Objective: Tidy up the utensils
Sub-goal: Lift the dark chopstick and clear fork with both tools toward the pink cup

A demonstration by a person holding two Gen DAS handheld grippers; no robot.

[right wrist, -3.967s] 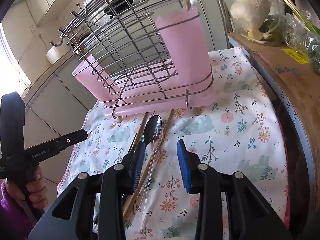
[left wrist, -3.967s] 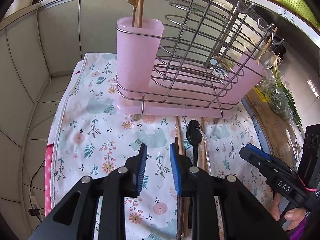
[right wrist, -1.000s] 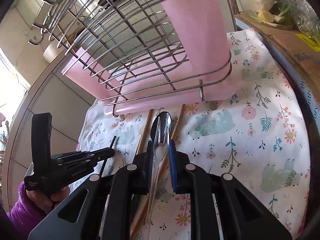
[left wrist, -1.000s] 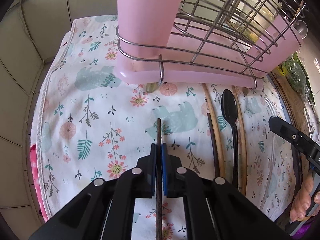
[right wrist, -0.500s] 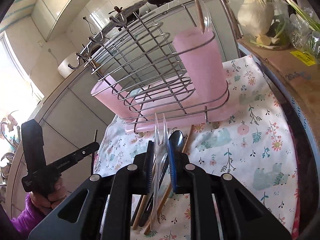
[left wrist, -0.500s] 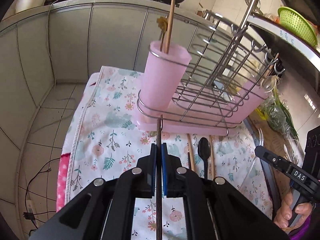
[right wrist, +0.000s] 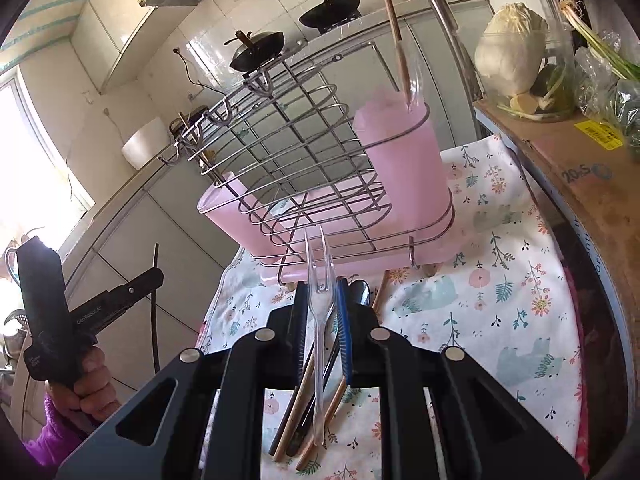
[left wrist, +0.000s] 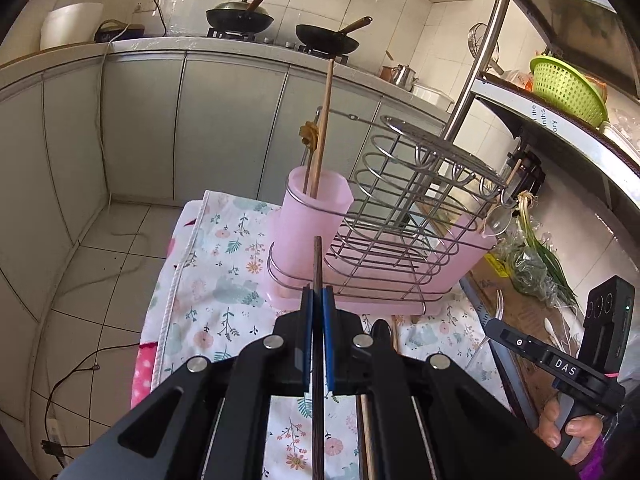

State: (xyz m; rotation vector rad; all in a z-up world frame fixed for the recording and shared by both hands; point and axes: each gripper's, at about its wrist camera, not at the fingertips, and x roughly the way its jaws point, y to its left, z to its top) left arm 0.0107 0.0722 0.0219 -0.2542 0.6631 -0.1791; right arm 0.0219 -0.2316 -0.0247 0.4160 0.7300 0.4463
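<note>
My left gripper is shut on a dark chopstick and holds it up in front of the pink cup at the rack's left end, which holds a wooden chopstick. My right gripper is shut on a clear plastic fork, tines up, below the wire rack. The right pink cup holds a clear spoon and a chopstick. A black spoon and wooden chopsticks lie on the floral cloth.
The left gripper with its chopstick shows at the left of the right wrist view; the right gripper shows at the right of the left wrist view. A cardboard box with vegetables stands on the right. A green basket sits on a shelf.
Both grippers have risen and pulled back from the cloth, each lifting its utensil: the left with the dark chopstick, the right with the clear fork.
</note>
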